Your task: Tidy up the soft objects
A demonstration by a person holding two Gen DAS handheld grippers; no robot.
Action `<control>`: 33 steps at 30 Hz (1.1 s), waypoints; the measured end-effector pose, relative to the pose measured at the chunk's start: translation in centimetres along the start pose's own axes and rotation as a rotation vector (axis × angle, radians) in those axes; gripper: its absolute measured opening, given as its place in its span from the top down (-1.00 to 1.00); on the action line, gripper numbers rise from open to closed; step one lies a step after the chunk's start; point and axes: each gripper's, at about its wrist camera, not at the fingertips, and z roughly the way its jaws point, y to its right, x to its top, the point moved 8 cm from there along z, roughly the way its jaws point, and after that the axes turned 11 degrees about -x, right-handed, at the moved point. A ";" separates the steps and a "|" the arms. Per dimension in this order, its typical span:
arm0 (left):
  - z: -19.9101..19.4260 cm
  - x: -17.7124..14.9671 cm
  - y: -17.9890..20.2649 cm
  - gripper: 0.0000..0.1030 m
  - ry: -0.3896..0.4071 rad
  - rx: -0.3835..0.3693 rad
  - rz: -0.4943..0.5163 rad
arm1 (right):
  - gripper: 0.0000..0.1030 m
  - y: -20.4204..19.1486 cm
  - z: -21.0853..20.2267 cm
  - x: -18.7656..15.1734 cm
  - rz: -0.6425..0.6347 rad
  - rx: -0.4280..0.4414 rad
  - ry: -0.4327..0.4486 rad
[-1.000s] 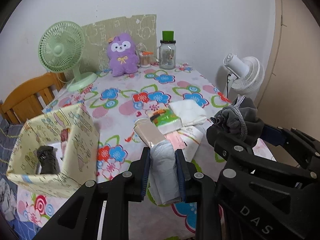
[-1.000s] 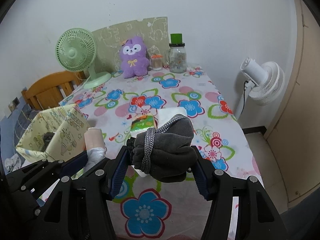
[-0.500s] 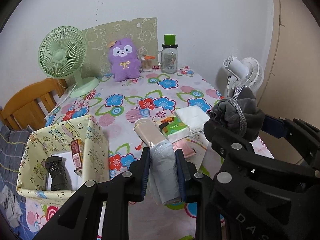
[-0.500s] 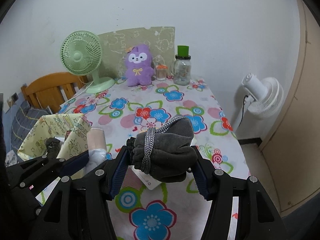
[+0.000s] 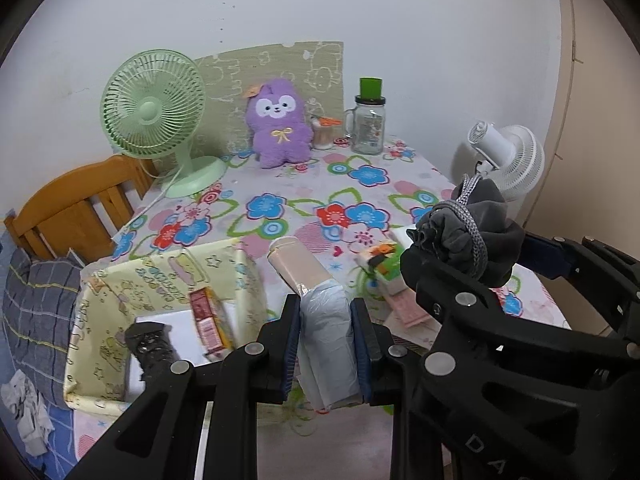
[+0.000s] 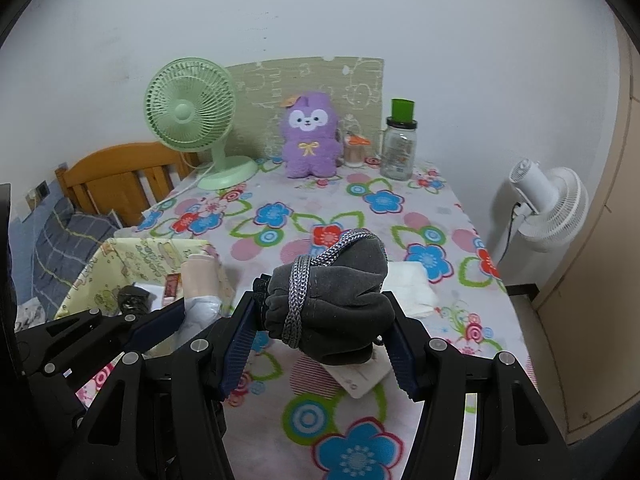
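- Left gripper (image 5: 326, 344), in our left wrist view, is clamped on a wrapped pack (image 5: 316, 312), its blue pads pressing the pack's pale grey plastic end from both sides.
- We see the pack's long axis running straight ahead along the fingers and tilting up, with its beige far end out past the fingertips, up off the flowered tablecloth (image 5: 280, 200).
- We hold this gripper low at the near table edge, aimed toward the back wall; the yellow patterned box (image 5: 160, 280) sits just to its left, open on top, with a dark object (image 5: 150, 350) and a red carton (image 5: 208, 320) inside.
- Right gripper (image 5: 460, 256) crosses the right of this view, holding a grey drawstring pouch (image 5: 476, 236); it hides most of the green packet (image 5: 386, 266) and pink item (image 5: 408, 308) on the cloth.
- In our right wrist view, the right gripper (image 6: 320, 340) is closed on the pouch (image 6: 336, 300), which bulges wider than the pads.
- We see the pouch lying crosswise, gathered mouth at the left pad, its braided cord (image 6: 298, 292) wound around it.
- We hold it above the near part of the table; the pouch covers part of a white card (image 6: 360, 380) and a folded white cloth (image 6: 412, 288).
- At lower left, the left gripper (image 6: 176, 316) is partly cut off, with the pack (image 6: 200, 284) over the box's (image 6: 136, 256) near corner.
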 end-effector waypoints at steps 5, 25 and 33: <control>-0.6 0.0 -1.7 0.53 -0.005 0.019 -0.015 | -0.23 -1.9 0.2 0.5 -0.014 0.025 -0.003; -1.3 -0.1 -9.2 0.53 -0.017 0.111 -0.076 | -0.22 -9.6 1.0 2.6 -0.090 0.128 -0.014; -1.0 -0.6 -11.7 0.53 -0.025 0.110 -0.110 | -0.22 -11.9 1.8 2.9 -0.115 0.151 -0.029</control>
